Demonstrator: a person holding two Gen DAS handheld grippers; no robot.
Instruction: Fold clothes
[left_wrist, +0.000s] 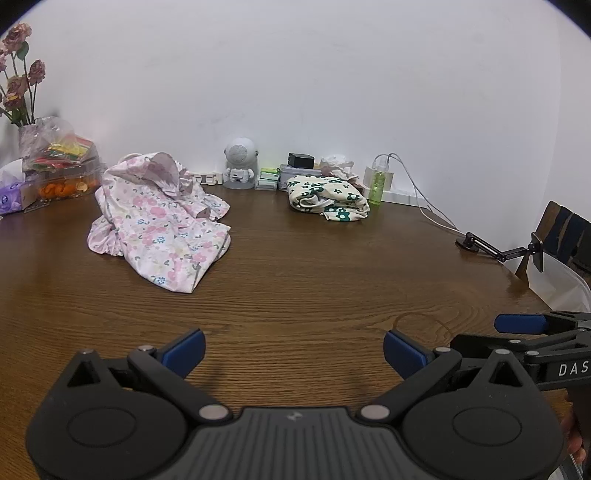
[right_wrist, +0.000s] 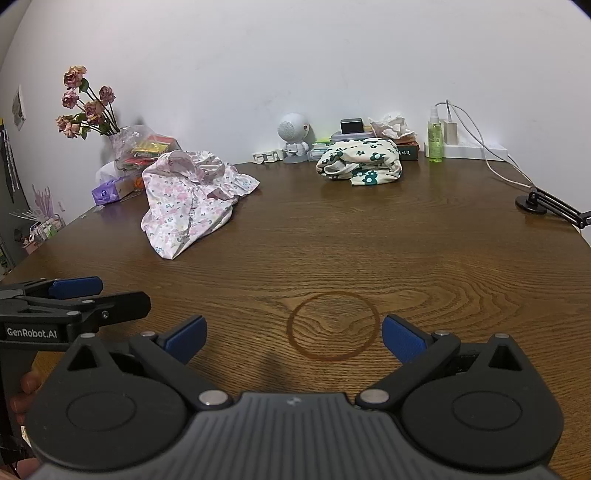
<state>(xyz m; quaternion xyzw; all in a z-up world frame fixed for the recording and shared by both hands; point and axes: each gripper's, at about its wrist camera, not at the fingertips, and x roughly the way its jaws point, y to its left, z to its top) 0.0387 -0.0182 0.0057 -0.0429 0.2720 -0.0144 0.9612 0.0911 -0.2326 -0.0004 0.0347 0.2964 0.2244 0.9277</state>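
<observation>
A crumpled pink floral garment (left_wrist: 159, 221) (right_wrist: 192, 203) lies in a heap on the brown wooden table (left_wrist: 314, 288) (right_wrist: 332, 251), at the far left. A folded cream garment with dark green flowers (left_wrist: 328, 199) (right_wrist: 360, 162) rests near the wall at the back. My left gripper (left_wrist: 293, 354) hovers open over bare wood at the near edge, well short of both garments. My right gripper (right_wrist: 293, 341) is open too, above a round ring stain (right_wrist: 332, 325), nothing between its fingers. Each gripper shows at the edge of the other's view, side by side.
Along the wall stand a vase of dried roses (right_wrist: 88, 107), a bag of snacks (left_wrist: 62, 155), a purple tissue box (right_wrist: 110, 190), a small white robot figure (left_wrist: 240, 162), boxes, a green spray bottle (right_wrist: 435, 136) and a charger cable. A black clamp arm (left_wrist: 495, 249) sits at the right edge.
</observation>
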